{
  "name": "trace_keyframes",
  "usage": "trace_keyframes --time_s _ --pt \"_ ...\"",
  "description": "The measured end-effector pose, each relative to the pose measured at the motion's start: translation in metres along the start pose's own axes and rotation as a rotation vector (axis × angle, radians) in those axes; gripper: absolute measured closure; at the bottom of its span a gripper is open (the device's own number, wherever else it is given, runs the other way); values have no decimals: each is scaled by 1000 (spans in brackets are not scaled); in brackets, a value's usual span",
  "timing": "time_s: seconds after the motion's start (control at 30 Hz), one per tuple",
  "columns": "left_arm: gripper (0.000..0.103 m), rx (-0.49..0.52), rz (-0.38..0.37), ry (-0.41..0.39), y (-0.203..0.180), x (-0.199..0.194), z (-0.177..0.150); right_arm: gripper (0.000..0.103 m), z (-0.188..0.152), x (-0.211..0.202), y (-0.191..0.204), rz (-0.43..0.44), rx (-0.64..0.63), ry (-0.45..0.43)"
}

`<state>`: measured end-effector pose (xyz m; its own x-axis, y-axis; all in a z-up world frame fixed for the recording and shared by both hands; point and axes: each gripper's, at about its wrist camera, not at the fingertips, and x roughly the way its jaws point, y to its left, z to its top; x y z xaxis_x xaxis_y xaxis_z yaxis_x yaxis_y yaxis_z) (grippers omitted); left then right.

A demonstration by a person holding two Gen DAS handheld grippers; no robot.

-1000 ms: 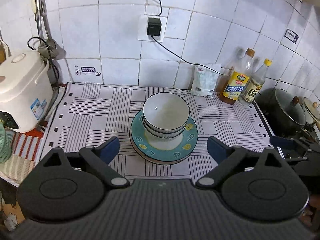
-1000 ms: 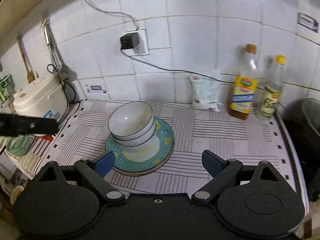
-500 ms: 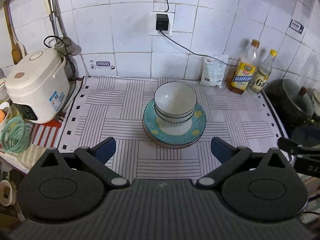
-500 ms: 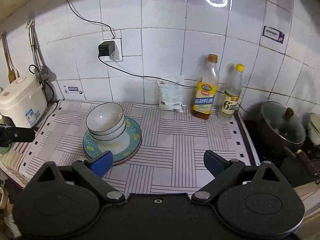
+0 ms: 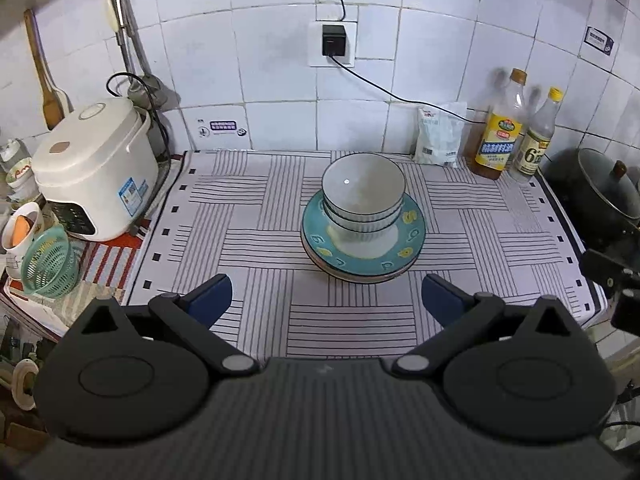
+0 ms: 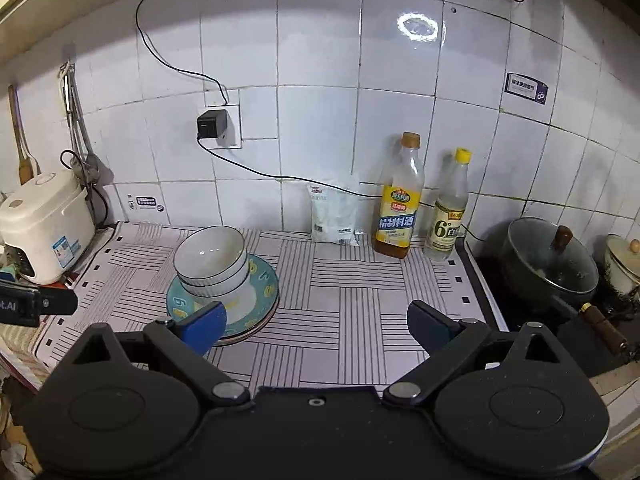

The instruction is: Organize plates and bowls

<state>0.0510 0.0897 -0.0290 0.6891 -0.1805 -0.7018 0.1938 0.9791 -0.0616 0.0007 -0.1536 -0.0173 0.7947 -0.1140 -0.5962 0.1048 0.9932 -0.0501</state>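
Observation:
A stack of white ribbed bowls (image 5: 363, 194) (image 6: 211, 261) sits on a teal plate with yellow marks (image 5: 404, 256) (image 6: 264, 282), which tops a pile of plates on the striped mat (image 5: 260, 216) (image 6: 360, 292). My left gripper (image 5: 326, 298) hangs open in front of the pile, well short of it, with nothing between its blue pads. In the right wrist view my right gripper (image 6: 316, 326) is open and empty too, to the right of the pile, and its left pad covers a bit of the plate's near rim.
A white rice cooker (image 5: 94, 168) (image 6: 40, 224) stands at the left with a green basket (image 5: 50, 260) in front. A white bag (image 6: 334, 216) and two bottles (image 5: 502, 126) (image 6: 400, 196) line the tiled wall. A lidded dark pot (image 6: 550, 256) sits on the stove at the right.
Both grippers have drawn back from the plate pile, which looks smaller now. The right wrist view has swung right, bringing the stove and pot into sight. The dishes have not moved.

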Motion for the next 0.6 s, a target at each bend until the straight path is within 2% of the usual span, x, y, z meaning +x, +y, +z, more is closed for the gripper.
trace_keyframes --time_s 0.3,0.6 --pt "0 -6 -11 -38 1 6 -13 4 -14 -6 10 -6 -25 -71" --pt "0 1 -2 -35 0 12 -28 4 -25 3 15 -24 -32 -10"
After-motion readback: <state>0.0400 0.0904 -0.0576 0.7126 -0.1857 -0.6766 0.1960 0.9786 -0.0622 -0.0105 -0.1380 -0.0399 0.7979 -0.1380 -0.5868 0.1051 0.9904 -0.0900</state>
